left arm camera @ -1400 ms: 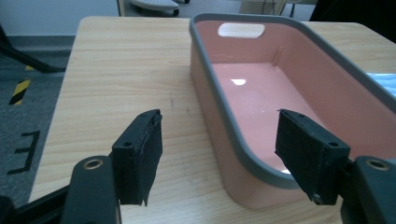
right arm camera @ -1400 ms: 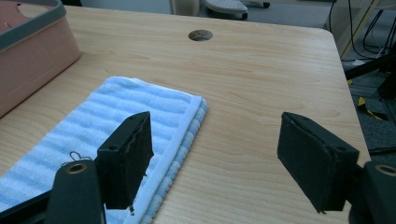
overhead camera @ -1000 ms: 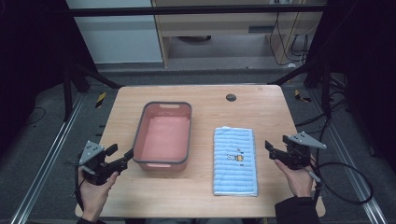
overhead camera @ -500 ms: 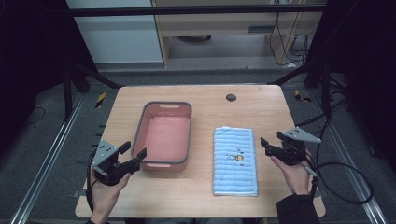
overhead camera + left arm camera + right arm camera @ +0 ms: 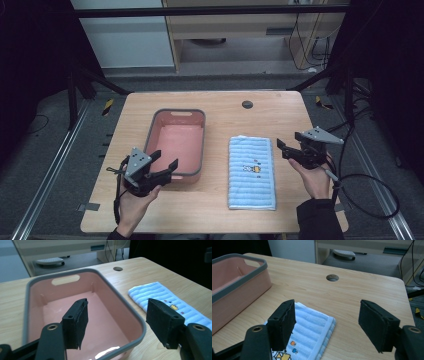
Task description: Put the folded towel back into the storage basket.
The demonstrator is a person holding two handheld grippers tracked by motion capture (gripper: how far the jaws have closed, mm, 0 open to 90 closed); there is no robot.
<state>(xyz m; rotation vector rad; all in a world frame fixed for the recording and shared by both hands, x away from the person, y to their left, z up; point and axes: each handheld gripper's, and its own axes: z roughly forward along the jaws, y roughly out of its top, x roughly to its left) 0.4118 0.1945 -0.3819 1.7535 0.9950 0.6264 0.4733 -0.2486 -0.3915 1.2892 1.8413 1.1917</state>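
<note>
A pink tub with a grey rim (image 5: 177,143) (image 5: 82,322) (image 5: 234,277) stands empty on the wooden table, left of centre. To its right lies a folded light-blue striped towel (image 5: 251,172) (image 5: 165,300) (image 5: 312,335) with a small cartoon print. My left gripper (image 5: 164,161) (image 5: 120,322) is open and hovers at the tub's near left corner, jaws pointing over the tub. My right gripper (image 5: 281,148) (image 5: 332,325) is open just right of the towel's far end, jaws straddling its corner above the table. Neither holds anything.
The table (image 5: 225,107) has a round cable hole (image 5: 247,104) (image 5: 332,277) (image 5: 117,268) near its far edge. Black frame posts and cables stand around the table; a cable (image 5: 365,180) trails from the right gripper off the table's right side.
My left gripper has moved right and forward from the table's left edge to the tub's near corner. The right gripper has edged left, closer to the towel.
</note>
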